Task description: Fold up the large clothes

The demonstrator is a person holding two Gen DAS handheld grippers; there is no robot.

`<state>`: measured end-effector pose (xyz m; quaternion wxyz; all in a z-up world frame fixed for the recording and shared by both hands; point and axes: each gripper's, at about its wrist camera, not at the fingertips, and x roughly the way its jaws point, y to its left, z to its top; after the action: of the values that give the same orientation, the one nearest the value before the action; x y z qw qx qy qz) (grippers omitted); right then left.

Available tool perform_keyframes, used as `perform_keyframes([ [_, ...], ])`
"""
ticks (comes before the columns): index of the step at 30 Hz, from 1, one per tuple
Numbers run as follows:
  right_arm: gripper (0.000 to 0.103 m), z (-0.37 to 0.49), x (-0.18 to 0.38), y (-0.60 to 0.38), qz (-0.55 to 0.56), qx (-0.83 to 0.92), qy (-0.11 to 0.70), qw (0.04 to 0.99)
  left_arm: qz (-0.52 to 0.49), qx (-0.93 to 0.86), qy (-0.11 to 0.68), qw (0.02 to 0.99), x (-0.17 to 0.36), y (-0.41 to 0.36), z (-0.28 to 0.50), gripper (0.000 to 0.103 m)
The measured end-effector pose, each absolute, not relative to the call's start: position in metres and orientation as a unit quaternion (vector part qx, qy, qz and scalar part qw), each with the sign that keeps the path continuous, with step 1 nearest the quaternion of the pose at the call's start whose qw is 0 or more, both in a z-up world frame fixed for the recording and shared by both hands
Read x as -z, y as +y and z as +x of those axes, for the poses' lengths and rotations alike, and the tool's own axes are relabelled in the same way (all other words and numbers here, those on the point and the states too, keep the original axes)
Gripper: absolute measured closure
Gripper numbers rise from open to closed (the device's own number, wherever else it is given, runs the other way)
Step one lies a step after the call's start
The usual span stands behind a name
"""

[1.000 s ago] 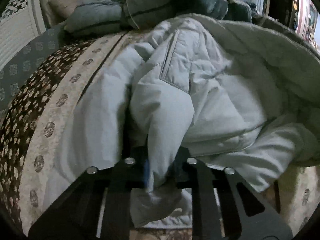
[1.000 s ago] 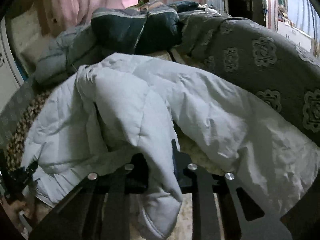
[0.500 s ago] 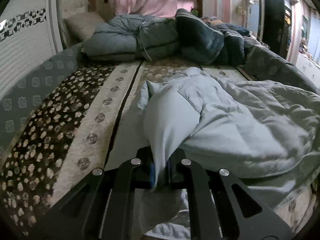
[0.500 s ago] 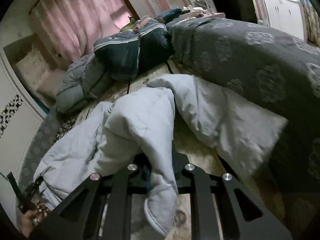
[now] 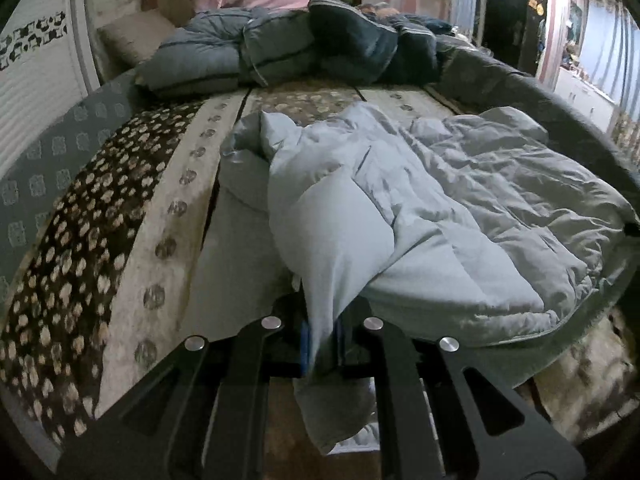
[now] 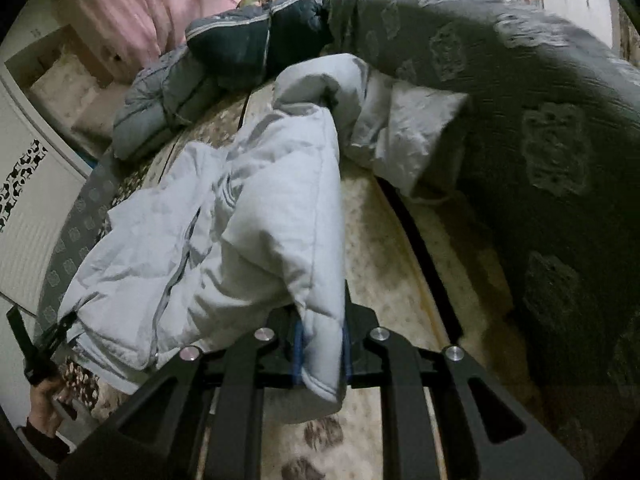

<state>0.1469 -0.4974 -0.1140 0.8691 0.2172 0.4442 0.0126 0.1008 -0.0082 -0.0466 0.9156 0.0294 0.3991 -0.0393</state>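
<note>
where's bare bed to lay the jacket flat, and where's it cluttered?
Free: the spotted bedspread left of the pale jacket, and the cream strip between the jacket and the grey blanket. Crowded: the head of the bed, under piled dark quilts. Both hand-held grippers grip jacket fabric.

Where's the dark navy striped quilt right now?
In the left wrist view the dark navy striped quilt lies bunched at the bed's far end, right of the grey-blue quilt, beyond the pale blue padded jacket.
</note>
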Motion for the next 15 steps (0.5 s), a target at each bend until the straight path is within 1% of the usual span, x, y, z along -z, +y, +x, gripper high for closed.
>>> perform_keyframes([
  [1,0.084,0.142,0.115,-0.498,0.22,-0.013,0.451,0.865,0.039,0.039,0.398,0.916,0.046,-0.007,0.094,0.092],
  [2,0.079,0.138,0.117,-0.5,0.217,-0.001,0.466,0.858,0.057,0.038,0.394,0.917,0.044,-0.007,0.087,0.088],
  [3,0.057,0.134,0.118,-0.501,0.194,0.03,0.481,0.855,0.08,0.039,0.396,0.914,0.045,-0.006,0.082,0.082],
  [4,0.034,0.129,0.113,-0.501,0.157,0.068,0.478,0.862,0.088,0.039,0.398,0.912,0.048,-0.004,0.081,0.066],
  [5,0.026,0.127,0.108,-0.502,0.134,0.089,0.466,0.87,0.091,0.032,0.403,0.91,0.052,0.003,0.08,0.027],
  [6,0.018,0.125,0.1,-0.503,0.118,0.101,0.445,0.882,0.089,0.025,0.401,0.911,0.054,0.007,0.082,0.008],
  [7,0.016,0.124,0.096,-0.504,0.12,0.099,0.436,0.887,0.084,0.01,0.38,0.921,0.05,0.016,0.079,0.003],
  [9,0.016,0.128,0.092,-0.505,0.154,0.065,0.425,0.889,0.066,0.001,0.356,0.932,0.04,0.017,0.089,0.003],
  [11,0.016,0.138,0.094,-0.496,0.156,0.049,0.427,0.889,0.032,0.008,0.345,0.938,0.033,0.017,0.098,0.003],
  [13,0.016,0.154,0.107,-0.487,0.135,0.052,0.441,0.886,0.013,0.017,0.361,0.932,0.038,0.012,0.105,0.003],
  [15,0.016,0.17,0.125,-0.479,0.125,0.046,0.46,0.878,0.022,0.019,0.396,0.918,0.057,0.001,0.117,0.003],
])
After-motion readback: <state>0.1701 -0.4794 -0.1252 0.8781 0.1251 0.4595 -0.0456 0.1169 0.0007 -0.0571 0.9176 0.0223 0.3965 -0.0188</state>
